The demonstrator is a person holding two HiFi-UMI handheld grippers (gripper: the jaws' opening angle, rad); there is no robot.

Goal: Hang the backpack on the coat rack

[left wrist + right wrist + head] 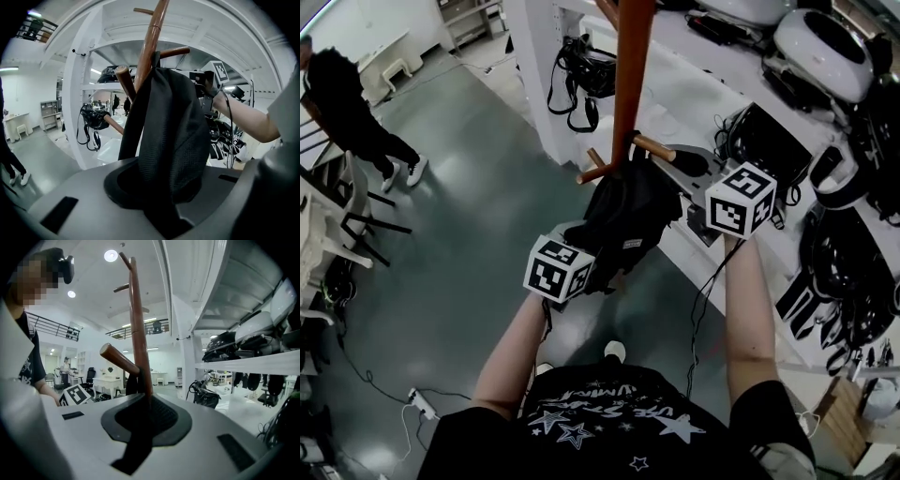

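The black backpack [623,220] hangs against the brown coat rack pole [625,75], its top up at the wooden pegs [653,147]. My left gripper [581,239] is at the pack's lower left side. In the left gripper view the mesh fabric of the backpack [173,136] fills the space between the jaws of my left gripper [161,211], which stand slightly apart. My right gripper [686,161] sits just right of the pegs. In the right gripper view a black strap [133,453] runs through the narrow gap of the right gripper [140,437], in front of the pole [138,324].
White shelving [712,94] full of headsets and black gear stands right behind the rack. Another black item [581,75] hangs from the shelf's left end. A person [347,103] stands at the far left near white chairs [328,225]. A power strip [422,403] lies on the floor.
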